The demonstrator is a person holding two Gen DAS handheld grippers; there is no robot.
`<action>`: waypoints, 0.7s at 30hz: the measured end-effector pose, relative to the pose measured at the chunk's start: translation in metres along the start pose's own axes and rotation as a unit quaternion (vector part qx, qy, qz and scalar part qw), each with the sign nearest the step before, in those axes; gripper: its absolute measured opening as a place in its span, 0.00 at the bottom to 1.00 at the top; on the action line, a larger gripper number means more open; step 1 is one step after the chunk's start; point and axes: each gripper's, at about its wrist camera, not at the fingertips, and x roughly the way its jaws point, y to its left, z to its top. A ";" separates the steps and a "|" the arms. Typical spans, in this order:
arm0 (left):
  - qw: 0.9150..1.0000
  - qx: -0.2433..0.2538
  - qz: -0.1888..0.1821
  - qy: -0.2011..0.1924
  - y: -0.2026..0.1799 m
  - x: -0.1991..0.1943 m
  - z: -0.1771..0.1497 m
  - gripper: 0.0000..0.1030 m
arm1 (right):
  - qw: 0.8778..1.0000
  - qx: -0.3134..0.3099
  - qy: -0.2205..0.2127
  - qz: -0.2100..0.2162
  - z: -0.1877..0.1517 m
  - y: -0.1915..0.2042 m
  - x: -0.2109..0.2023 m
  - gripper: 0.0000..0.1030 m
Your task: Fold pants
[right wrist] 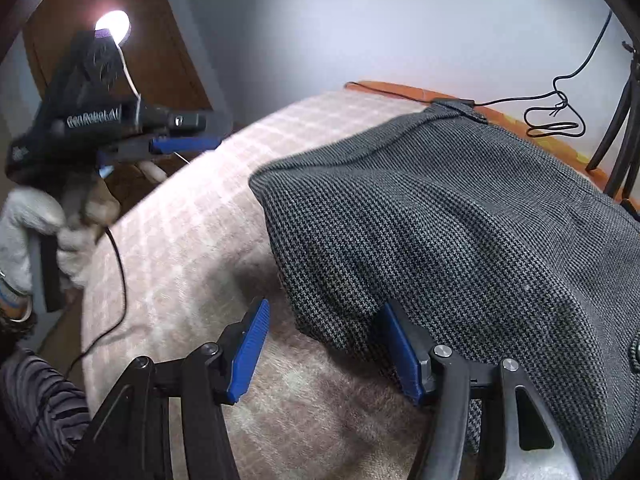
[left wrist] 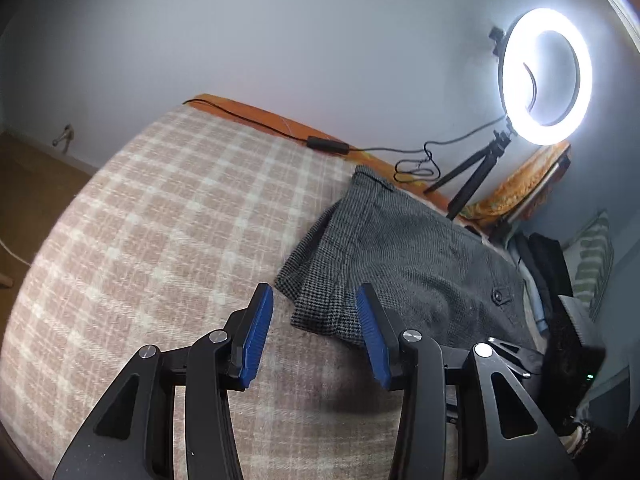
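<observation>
Grey houndstooth pants [left wrist: 404,256] lie folded in a stack on the bed's checked blanket [left wrist: 160,208], waistband toward the wall. My left gripper [left wrist: 316,300] is open and empty, just before the near corner of the stack. In the right wrist view the pants [right wrist: 460,240] fill the right side. My right gripper [right wrist: 326,316] is open; its right blue pad [right wrist: 400,348] touches the pants' near edge, its left pad over the blanket [right wrist: 192,240]. The left gripper [right wrist: 188,144] also shows there, raised at the far left, held by a white-gloved hand.
A lit ring light [left wrist: 546,76] on a black tripod [left wrist: 468,184] stands at the bed's far edge, its cable [left wrist: 280,128] running along an orange border. Dark clothes and a striped pillow [left wrist: 592,260] lie at the right. A wooden door [right wrist: 132,44] is behind.
</observation>
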 end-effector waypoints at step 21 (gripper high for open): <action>0.999 0.011 -0.024 -0.028 -0.011 0.023 0.007 0.09 | 0.997 0.035 0.010 -0.063 -0.001 0.017 0.004 0.12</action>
